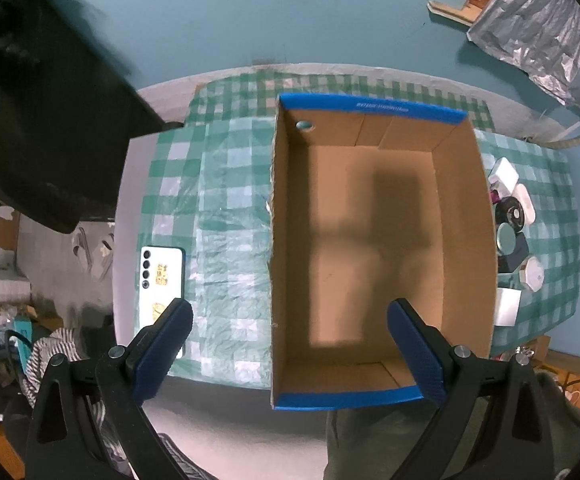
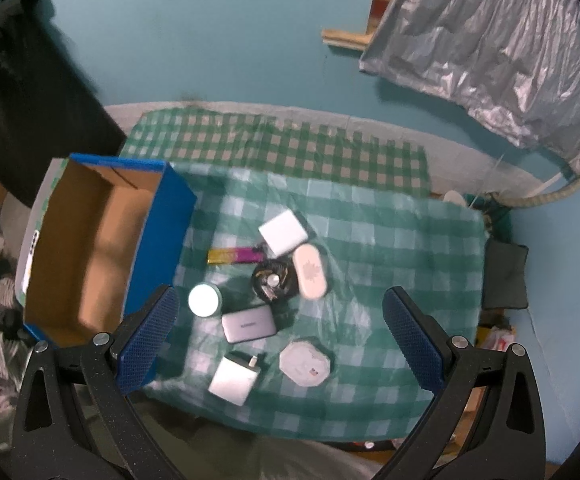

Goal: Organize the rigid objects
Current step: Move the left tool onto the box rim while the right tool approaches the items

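An empty cardboard box (image 1: 466, 216) with blue rims lies open on the green checked cloth; the right wrist view shows the same box (image 2: 170, 216) at the left. Beside it lie several small items: a white square case (image 2: 283, 232), a white oval case (image 2: 310, 271), a pink and yellow lighter (image 2: 234, 256), a black round piece (image 2: 272, 280), a round tin (image 2: 204, 300), a grey power bank (image 2: 249, 324), a white charger (image 2: 234, 378) and a white hexagonal case (image 2: 304, 362). My left gripper (image 1: 290, 348) hangs open above the box's near end. My right gripper (image 2: 280, 342) hangs open above the items.
A white phone (image 1: 161, 280) lies face down on the table's left part, outside the cloth. A dark cloth (image 1: 42, 92) hangs at the far left. A silver plastic sheet (image 2: 502, 44) hangs on the blue wall at the right. Clutter lies on the floor at the left.
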A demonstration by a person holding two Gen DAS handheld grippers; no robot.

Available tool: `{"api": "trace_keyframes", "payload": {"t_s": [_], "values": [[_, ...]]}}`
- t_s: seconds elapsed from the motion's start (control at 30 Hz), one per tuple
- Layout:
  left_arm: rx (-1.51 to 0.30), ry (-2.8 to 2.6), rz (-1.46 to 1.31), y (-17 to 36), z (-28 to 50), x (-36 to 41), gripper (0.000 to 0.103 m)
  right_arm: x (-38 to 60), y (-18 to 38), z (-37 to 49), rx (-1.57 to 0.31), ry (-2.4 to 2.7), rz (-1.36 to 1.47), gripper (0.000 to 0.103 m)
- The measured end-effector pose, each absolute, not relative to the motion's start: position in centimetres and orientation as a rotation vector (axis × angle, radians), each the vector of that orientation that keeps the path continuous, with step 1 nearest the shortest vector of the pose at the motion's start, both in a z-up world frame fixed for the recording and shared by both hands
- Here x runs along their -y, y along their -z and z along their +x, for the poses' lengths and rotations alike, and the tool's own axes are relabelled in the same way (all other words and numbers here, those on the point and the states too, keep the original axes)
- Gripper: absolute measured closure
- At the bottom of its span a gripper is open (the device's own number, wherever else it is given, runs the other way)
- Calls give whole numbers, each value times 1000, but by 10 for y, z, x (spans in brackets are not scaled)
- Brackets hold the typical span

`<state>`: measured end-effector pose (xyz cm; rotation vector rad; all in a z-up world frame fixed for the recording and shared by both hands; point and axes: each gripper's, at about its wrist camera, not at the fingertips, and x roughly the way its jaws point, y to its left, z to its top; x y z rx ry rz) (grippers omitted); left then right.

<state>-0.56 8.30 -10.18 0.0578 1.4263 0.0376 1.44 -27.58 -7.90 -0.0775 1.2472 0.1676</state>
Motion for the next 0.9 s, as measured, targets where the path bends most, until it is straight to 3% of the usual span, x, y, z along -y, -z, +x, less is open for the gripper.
{"api": "trace_keyframes", "payload": {"t_s": [0.4,0.67,0.8,0.9], "values": [[-1499,-74,36,156,-14,-102,5,282,151,6,-1351,-203,-109,1],[-1546,-104,27,184,-20,-110,18,298,201,-3,-1430,-184,-98,2],[-1551,-93,25,193,-22,-110,21,306,222,-8,-1471,-162,-88,5],[-1563,-81,26,198,-24,-108,33,308,234,-15,-1483,-179,-94,5]]}}
